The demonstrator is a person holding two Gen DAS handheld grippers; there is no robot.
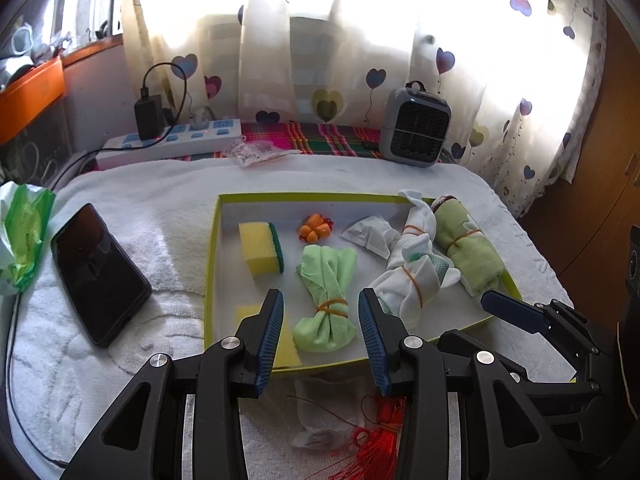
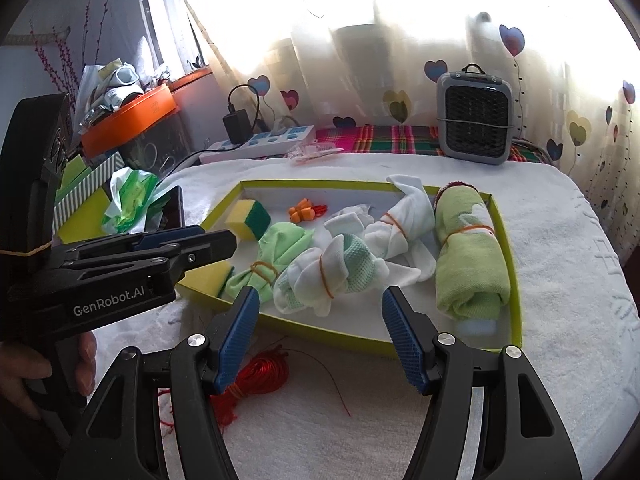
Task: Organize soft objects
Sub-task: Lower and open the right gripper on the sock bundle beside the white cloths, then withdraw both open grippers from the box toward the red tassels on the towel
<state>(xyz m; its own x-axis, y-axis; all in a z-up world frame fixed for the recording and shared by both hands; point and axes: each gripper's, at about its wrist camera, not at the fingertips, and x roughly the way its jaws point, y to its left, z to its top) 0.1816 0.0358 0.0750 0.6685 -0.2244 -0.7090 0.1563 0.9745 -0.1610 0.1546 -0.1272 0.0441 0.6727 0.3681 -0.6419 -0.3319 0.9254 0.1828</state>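
Both claws, left (image 1: 321, 322) and right (image 2: 316, 316), parted and empty near the green-rimmed tray (image 1: 211, 256), already holding sponges and banded cloth bundles (image 1: 326, 304); red cord (image 2: 256, 376) left outside on the surface.

A lived-in home room, probably a bedroom, is showing here: heart-printed curtains (image 1: 360, 60) are glowing across the top of the frame, a power strip (image 1: 172, 142) and small heater (image 1: 414, 128) are sitting below them, and a white towel (image 1: 120, 208) is covering the surface.
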